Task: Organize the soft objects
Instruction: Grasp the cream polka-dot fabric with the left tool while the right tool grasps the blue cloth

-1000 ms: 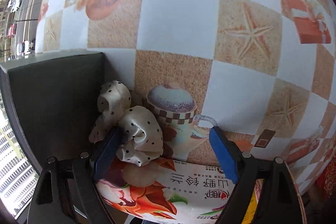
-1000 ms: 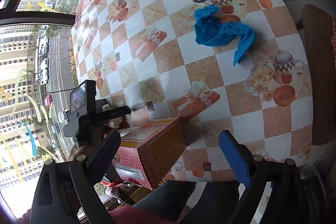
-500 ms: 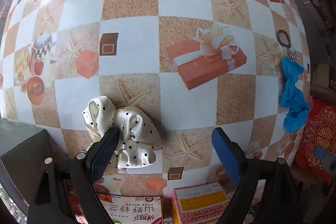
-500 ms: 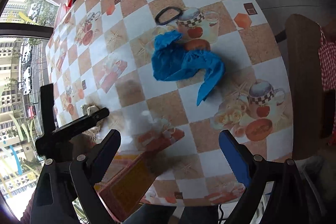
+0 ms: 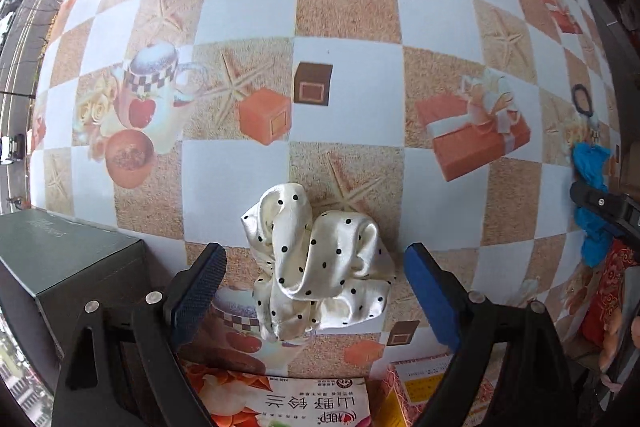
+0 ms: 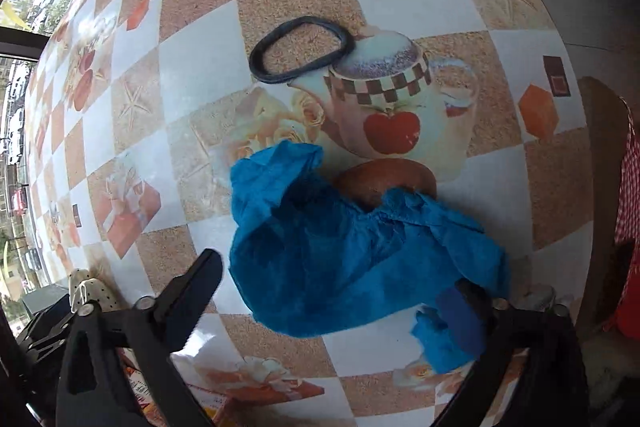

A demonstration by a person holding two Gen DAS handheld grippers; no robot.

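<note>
A cream polka-dot scrunchie (image 5: 320,259) lies bunched on the checked tablecloth (image 5: 248,187). My left gripper (image 5: 316,279) points down over it, open; the blue pads stand clear on either side. In the right wrist view a crumpled blue cloth (image 6: 340,251) lies between the fingers of my right gripper (image 6: 332,303). Its jaws are opening and neither pad presses on the cloth, though the right fingertip (image 6: 460,311) overlaps the cloth's edge. A black hair band (image 6: 300,49) lies flat beyond the cloth. The same cloth (image 5: 592,195) shows at the left wrist view's right edge.
A dark grey box (image 5: 60,267) stands left of the scrunchie. A printed food packet (image 5: 288,403) and a pink-and-yellow carton (image 5: 420,387) sit at the near table edge. A brown chair back (image 6: 600,187) and red checked fabric (image 6: 632,187) lie past the table's right rim.
My right gripper has come down close over the blue cloth, which now fills the gap between its fingers. My left gripper has shifted, so the scrunchie sits centred between its pads instead of by the left one.
</note>
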